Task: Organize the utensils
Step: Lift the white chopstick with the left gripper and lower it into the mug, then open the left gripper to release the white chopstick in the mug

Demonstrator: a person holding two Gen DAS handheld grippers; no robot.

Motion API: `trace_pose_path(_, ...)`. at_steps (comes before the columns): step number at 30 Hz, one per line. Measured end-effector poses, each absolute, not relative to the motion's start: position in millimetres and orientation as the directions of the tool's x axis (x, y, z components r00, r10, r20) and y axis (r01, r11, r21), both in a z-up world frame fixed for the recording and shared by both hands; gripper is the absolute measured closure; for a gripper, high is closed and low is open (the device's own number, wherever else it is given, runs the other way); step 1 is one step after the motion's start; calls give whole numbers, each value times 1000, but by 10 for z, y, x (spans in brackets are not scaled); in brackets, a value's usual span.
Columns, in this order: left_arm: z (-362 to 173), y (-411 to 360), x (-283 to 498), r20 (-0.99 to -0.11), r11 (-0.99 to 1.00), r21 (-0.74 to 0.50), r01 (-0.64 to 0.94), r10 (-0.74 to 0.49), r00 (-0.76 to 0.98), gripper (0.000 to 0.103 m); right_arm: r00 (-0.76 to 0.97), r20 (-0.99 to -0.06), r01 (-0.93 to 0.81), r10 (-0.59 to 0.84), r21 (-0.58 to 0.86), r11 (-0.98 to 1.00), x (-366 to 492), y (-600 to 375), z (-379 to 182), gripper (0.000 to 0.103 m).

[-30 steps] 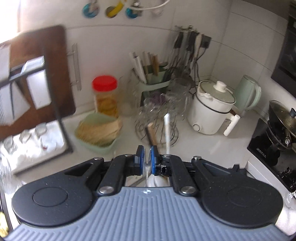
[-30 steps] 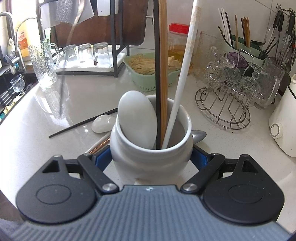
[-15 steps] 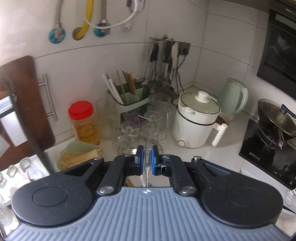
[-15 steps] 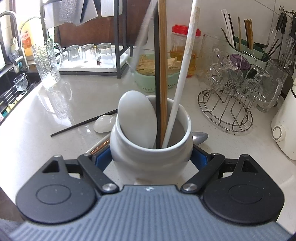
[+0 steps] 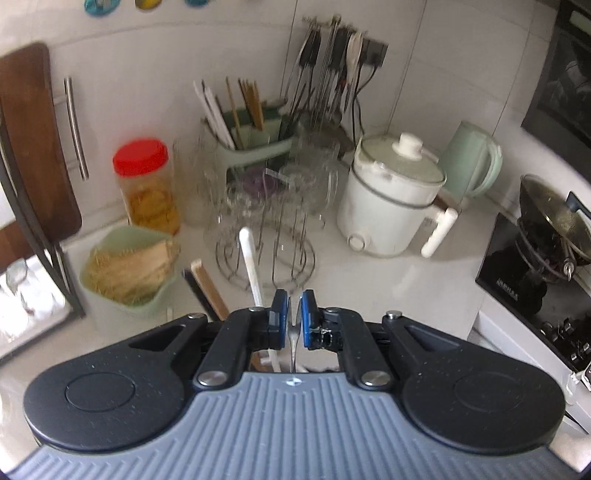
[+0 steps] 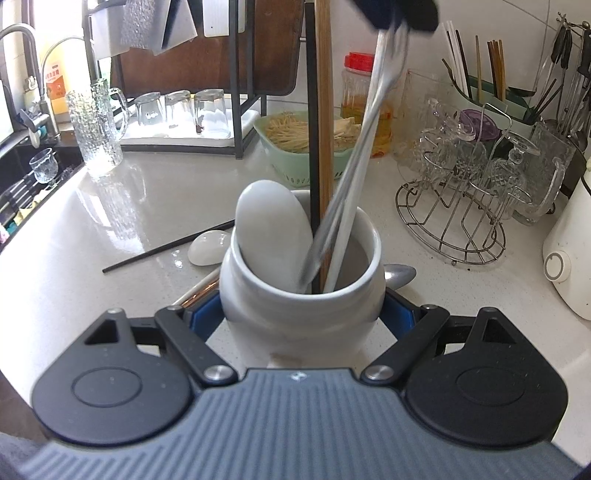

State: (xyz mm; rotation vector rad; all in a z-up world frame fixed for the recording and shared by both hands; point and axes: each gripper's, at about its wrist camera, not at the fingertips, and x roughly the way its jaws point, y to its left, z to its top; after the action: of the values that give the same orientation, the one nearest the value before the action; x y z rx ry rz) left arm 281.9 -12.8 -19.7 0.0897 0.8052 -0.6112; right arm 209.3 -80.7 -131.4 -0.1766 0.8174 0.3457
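Note:
My right gripper [image 6: 301,317] is shut on the white ceramic utensil jar [image 6: 301,295], which stands on the counter. The jar holds a white ceramic spoon [image 6: 271,236], a black and a wooden chopstick [image 6: 324,147] and a white chopstick. My left gripper [image 5: 293,317] is shut on a metal fork [image 5: 293,339], held by its tines end. In the right wrist view the left gripper [image 6: 397,14] is above the jar and the fork [image 6: 354,162] slants down into the jar's mouth, blurred. On the counter lie a white spoon [image 6: 207,246], a black chopstick [image 6: 166,246] and a metal spoon [image 6: 399,275].
A wire rack of glasses [image 6: 469,184] stands right of the jar. A green basket of noodles [image 6: 295,147], a red-lidded jar [image 6: 360,88], a dish rack with glasses [image 6: 177,110], a white cooker [image 5: 391,199], a kettle [image 5: 472,158] and a stove with a pot [image 5: 550,229] surround the counter.
My left gripper has come down over the jar with the fork, whose handle now enters the jar's mouth. The right gripper has kept hold of the jar.

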Motion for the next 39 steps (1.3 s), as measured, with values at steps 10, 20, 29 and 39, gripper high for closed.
trace_pose_path(10,-299,-148,2918,-819,838,-172,518,-414,398,94,636,-735,-368,236,-20,929,2087,-814,-1318,12)
trace_pose_path(20,-370,-194,2971,-877,848,-182,498,-369,308,93,635,-735,-370,237,-20,929,2085,-805,-1310,12)
trace_pose_path(29,-501,-236,3006,-907,855,-201,478,-347,240,93,638,-731,-368,241,-15,930,2082,-800,-1306,12)
trace_pose_path(39,-517,-247,2999,-903,855,-208,474,-355,244,68,640,-729,-368,243,-14,930,2072,-808,-1317,12)
